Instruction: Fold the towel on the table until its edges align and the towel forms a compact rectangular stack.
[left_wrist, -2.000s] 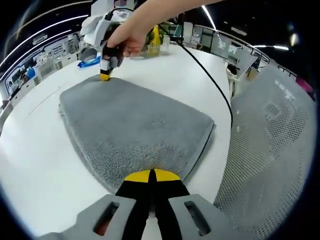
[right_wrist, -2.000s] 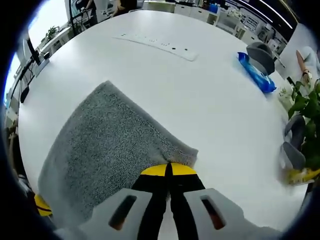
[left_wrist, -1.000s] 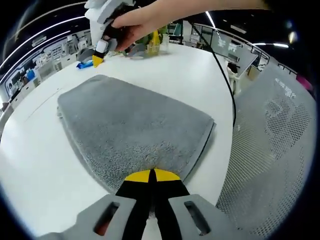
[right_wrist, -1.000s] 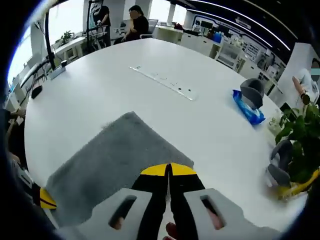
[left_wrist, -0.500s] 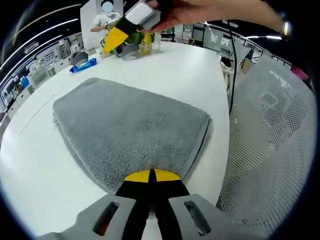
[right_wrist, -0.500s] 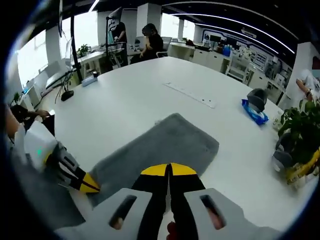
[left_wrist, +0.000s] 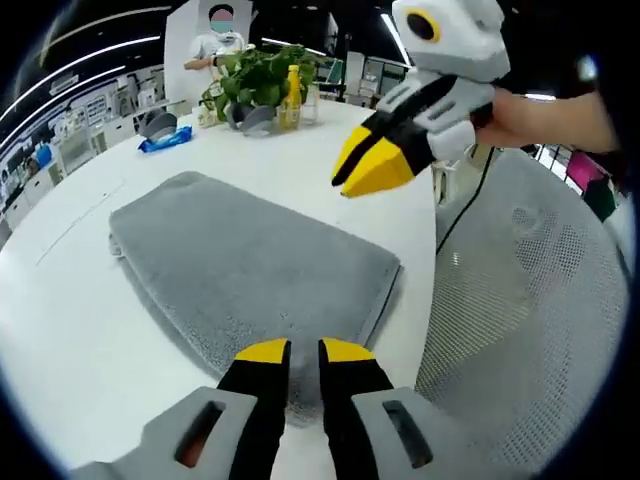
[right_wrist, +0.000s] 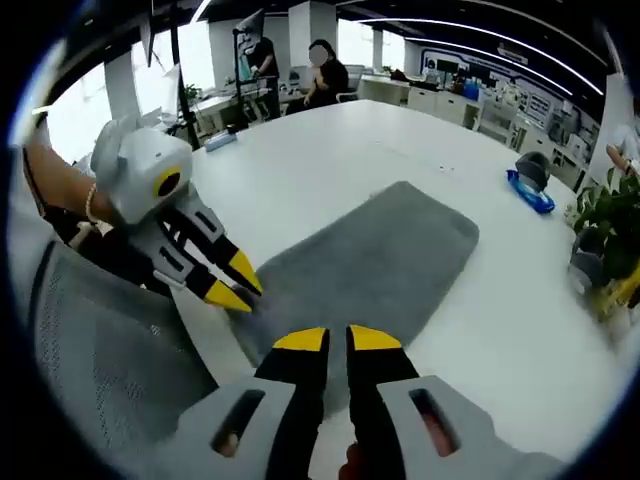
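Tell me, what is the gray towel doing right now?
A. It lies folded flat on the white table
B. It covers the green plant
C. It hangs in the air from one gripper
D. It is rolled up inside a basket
A: the towel lies flat on the table with layered edges, and both grippers' jaws are open and off it.

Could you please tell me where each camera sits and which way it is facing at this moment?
Left gripper view: rides the left hand-held gripper, jaws apart, at the towel's near edge, facing across the table toward a plant; a hand holds the right hand-held gripper.
Right gripper view: rides the right hand-held gripper, looking down the towel; the left hand-held gripper enters from the left.
Shared: towel, table, blue packet.
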